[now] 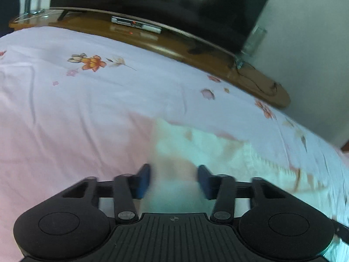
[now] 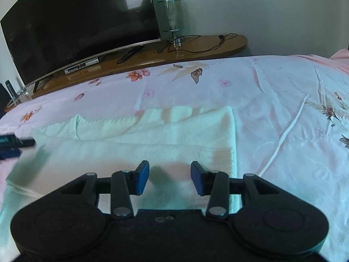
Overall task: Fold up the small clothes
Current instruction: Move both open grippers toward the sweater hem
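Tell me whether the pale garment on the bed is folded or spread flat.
Folded: the pale garment shows one layer doubled over another, with a ridge across it.

Both tongs, left [image 1: 173,180] and right [image 2: 170,178], are matte black with blue pads and silver pivot screws.

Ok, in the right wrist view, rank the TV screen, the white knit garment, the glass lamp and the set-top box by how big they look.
1. white knit garment and TV screen: similar spread; the garment is nearer, so unsure which is larger.
3. glass lamp
4. set-top box, smallest.
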A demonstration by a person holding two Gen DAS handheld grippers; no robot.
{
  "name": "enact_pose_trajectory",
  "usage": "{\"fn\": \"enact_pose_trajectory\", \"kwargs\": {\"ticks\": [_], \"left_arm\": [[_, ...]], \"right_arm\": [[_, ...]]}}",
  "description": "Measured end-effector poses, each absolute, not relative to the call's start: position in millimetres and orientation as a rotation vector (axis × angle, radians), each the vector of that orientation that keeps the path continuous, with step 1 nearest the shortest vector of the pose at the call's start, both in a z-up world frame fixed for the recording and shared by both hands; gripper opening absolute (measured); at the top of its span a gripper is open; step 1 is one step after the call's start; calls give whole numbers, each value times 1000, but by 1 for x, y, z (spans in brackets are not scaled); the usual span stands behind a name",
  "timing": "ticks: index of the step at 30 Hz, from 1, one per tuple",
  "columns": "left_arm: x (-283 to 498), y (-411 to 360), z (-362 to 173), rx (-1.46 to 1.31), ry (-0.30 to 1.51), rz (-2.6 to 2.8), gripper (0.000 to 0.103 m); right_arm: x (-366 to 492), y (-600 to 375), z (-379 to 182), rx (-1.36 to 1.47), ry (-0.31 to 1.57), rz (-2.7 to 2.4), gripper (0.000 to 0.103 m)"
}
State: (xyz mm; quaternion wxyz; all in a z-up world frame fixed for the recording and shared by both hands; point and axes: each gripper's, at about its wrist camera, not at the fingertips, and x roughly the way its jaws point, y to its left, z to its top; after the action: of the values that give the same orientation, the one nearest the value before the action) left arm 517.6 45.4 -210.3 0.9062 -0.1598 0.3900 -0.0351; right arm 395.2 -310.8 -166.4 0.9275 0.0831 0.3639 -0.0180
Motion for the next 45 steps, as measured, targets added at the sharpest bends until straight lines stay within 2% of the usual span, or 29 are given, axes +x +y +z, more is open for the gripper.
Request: {"fn": "enact_pose_trajectory", "kwargs": {"ticks": [2,4,8,11,14,21,26,30,37,45], "left_arm": [[519,48,-214,-356,800,-90,18],[521,48,-214,-391,805,-98,12],[505,35,-199,-316,714,-116,11],[519,49,-218,-322,770,-60,11],[513,35,-216,-224,731,-51,12],[461,21,-177,-164,678,-83,12],[446,19,-201,-116,746,-69,12],[433,17,-187,-123,753,-47,12],[367,14,-176,-134,831,-56,12],[287,18,-181,-111,918,-74,12]], "right_arm": [[399,-311,-166,166,741,-36,42],[404,-310,-166,164,738,-38,42],[409,-309,-168,144,732,-45,42],[411,-309,-180,50,748,-72,38],[414,-316,-182,64,737,-77,37],[391,-314,-160,123,733,-41,40],[378,-310,-175,64,800,-32,41],[368,-314,-162,95,787,-11,41],[311,-318,-141,119,758,73,46],[245,-307,-138,93,796,133,46]]}}
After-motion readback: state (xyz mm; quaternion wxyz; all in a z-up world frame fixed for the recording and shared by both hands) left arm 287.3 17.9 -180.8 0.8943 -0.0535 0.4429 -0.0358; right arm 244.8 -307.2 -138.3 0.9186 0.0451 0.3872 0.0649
